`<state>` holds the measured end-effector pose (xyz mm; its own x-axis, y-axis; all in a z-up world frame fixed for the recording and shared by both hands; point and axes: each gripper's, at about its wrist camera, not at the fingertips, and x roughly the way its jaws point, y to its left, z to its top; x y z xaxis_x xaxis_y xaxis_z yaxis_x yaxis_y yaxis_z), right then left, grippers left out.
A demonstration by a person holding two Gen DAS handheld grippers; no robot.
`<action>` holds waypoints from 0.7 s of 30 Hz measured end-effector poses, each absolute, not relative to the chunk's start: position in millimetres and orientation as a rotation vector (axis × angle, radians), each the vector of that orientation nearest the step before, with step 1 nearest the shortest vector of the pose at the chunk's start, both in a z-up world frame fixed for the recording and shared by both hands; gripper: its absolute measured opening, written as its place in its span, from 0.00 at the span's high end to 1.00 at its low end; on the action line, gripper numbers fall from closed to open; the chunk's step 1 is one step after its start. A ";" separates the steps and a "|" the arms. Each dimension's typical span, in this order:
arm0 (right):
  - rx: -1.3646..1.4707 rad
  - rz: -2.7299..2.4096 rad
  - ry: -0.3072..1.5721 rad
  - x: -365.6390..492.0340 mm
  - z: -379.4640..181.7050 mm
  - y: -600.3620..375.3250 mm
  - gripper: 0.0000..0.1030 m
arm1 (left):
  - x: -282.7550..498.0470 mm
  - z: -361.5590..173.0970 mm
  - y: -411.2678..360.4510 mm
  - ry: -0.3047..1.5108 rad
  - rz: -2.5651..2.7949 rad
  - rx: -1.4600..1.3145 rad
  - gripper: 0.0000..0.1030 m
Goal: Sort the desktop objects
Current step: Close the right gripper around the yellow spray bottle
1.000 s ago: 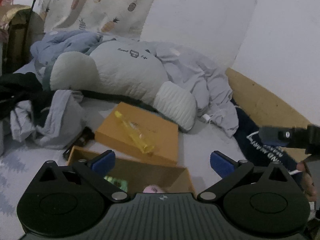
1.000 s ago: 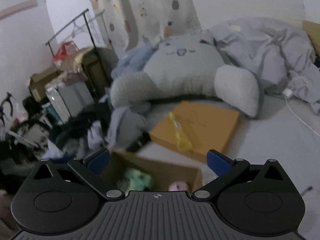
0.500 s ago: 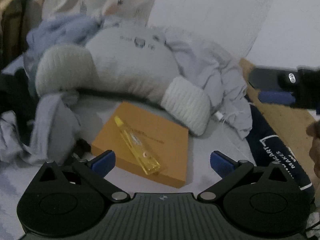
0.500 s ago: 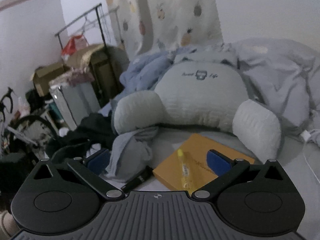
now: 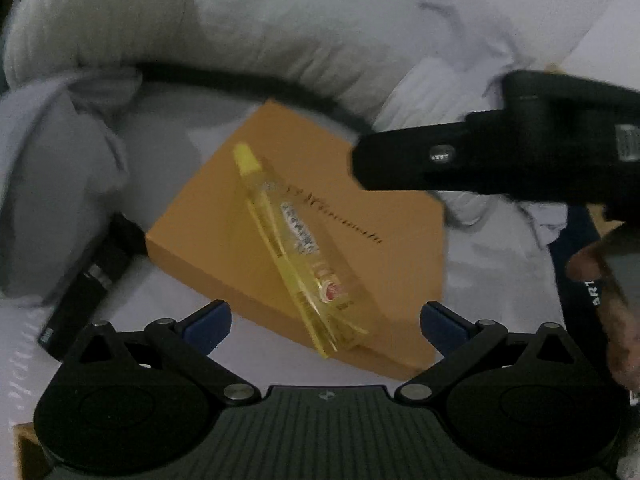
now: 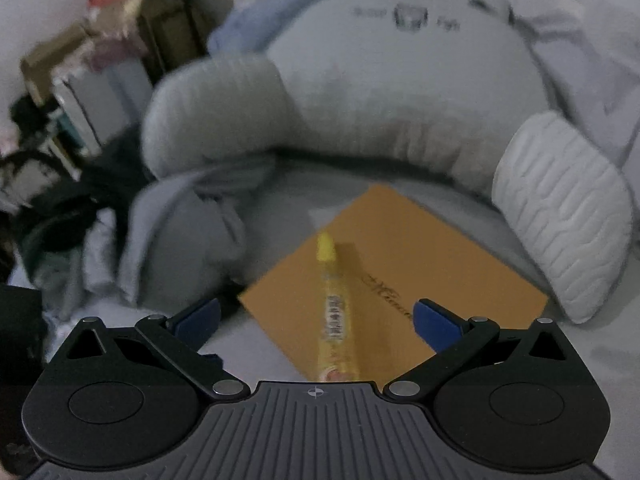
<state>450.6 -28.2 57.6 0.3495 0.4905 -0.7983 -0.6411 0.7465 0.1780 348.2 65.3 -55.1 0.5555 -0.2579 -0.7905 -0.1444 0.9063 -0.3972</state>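
You are bringing both grippers, left [image 5: 324, 322] and right [image 6: 316, 320], down closer, fingers wide and holding nothing, toward the yellow tube [image 5: 294, 248] lying on the orange box [image 5: 400, 256], so picking it up looks next.

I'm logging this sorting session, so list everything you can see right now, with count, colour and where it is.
Yellow tube: one, clear yellow, lying diagonally on the orange box.
Orange box: one, flat, on the grey bedding.
Black device: one, left of the box, partly under grey cloth.
Backrest cushion: one, pale grey, behind the box.
Grey cloth: crumpled, left of the box.
Cardboard boxes and clutter: far left, blurred.
Left gripper: open, over the box's near edge.
Right gripper: open, straddling the tube.
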 end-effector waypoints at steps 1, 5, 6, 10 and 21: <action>-0.187 0.740 0.989 458.4 47.5 -22.6 0.00 | 351.9 -59.7 65.3 1.000 -0.069 -0.456 0.00; -0.197 0.765 1.063 481.5 14.5 -4.1 0.08 | 364.3 -77.8 64.6 1.054 -0.066 -0.481 0.04; -0.200 0.773 1.081 486.6 6.4 0.2 0.15 | 366.0 -81.5 64.5 1.068 -0.066 -0.486 0.08; -0.215 0.787 1.129 496.9 -19.8 10.1 0.24 | 369.7 -92.8 65.1 1.112 -0.063 -0.493 0.16; -0.217 0.813 1.187 507.2 -47.5 13.7 0.58 | 360.3 -101.4 70.9 1.112 -0.102 -0.538 0.42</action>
